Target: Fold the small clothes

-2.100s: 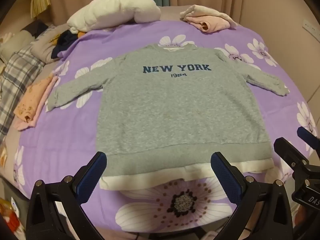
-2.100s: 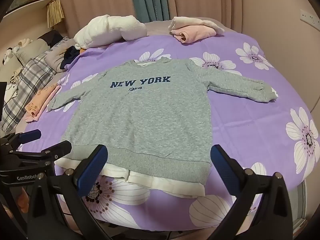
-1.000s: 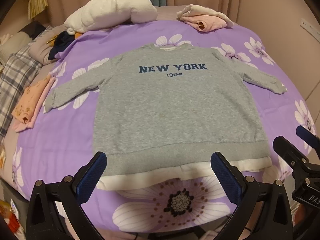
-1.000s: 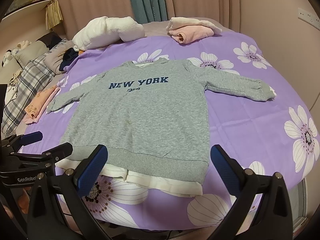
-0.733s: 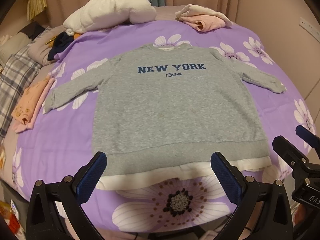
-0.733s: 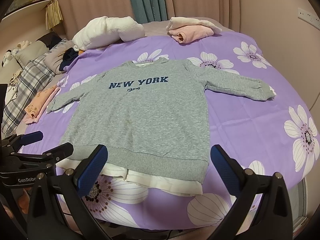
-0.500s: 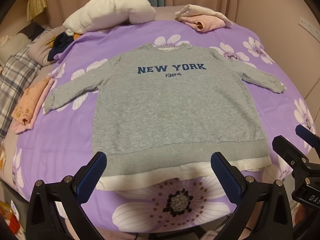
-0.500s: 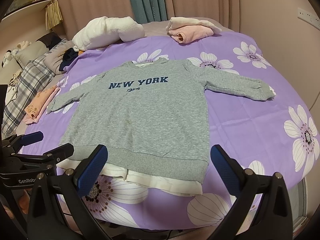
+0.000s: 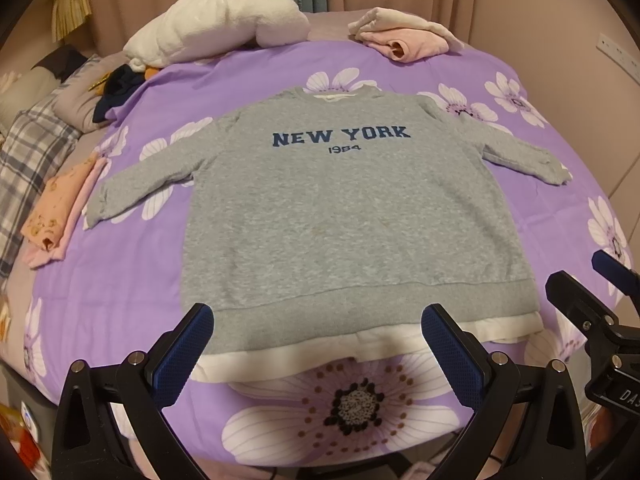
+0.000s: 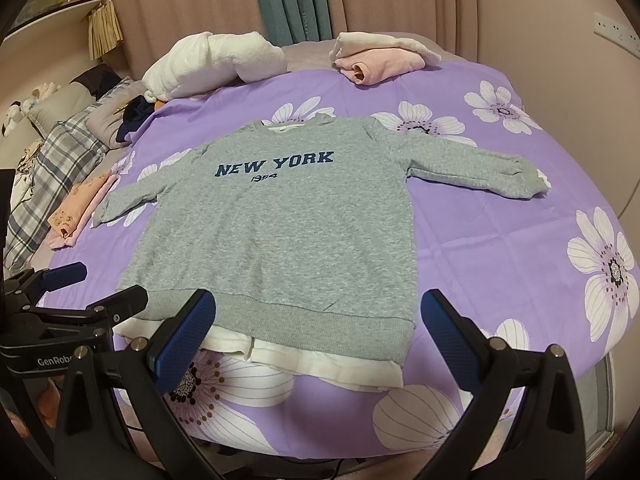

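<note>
A grey "NEW YORK 1984" sweatshirt (image 9: 344, 216) with a white hem lies flat, face up, sleeves spread, on a purple flowered bed sheet (image 9: 120, 280). It also shows in the right wrist view (image 10: 280, 232). My left gripper (image 9: 320, 348) is open and empty, held just above the near hem. My right gripper (image 10: 320, 336) is open and empty, above the hem's right part. The left gripper also shows at the left edge of the right wrist view (image 10: 96, 284), and the right gripper at the right edge of the left wrist view (image 9: 592, 280).
A white rolled blanket (image 9: 216, 28) and a folded pink garment (image 9: 404, 36) lie at the far end of the bed. A folded peach garment (image 9: 56, 208), a plaid cloth (image 9: 28, 160) and dark clothes (image 9: 116, 88) lie at the left. Curtains hang behind.
Both grippers have drifted very slightly; the sweatshirt lies as before and both grippers stay open.
</note>
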Demonstrator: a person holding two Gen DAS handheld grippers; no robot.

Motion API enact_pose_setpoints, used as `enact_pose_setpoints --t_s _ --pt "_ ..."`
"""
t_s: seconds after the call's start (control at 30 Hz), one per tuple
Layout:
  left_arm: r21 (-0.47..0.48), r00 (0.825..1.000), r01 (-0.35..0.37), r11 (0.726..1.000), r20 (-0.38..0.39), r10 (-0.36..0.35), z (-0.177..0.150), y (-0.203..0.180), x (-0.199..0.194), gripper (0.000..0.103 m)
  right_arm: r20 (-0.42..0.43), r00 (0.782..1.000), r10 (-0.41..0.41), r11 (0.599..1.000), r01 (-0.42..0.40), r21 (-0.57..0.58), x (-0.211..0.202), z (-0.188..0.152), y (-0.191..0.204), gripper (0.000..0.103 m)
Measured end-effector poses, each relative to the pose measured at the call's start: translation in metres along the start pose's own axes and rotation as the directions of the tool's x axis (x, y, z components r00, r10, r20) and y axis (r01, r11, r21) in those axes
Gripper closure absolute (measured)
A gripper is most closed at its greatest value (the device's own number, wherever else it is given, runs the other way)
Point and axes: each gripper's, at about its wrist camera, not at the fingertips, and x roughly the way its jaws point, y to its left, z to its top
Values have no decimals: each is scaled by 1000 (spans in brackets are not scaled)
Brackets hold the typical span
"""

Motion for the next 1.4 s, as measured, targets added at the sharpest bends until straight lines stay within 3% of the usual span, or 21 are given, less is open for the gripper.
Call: enact_pose_setpoints --t_s 1.4 --pt "10 1000 -6 1000 9 6 -1 1 2 0 3 1000 7 1000 -7 -5 0 3 1 0"
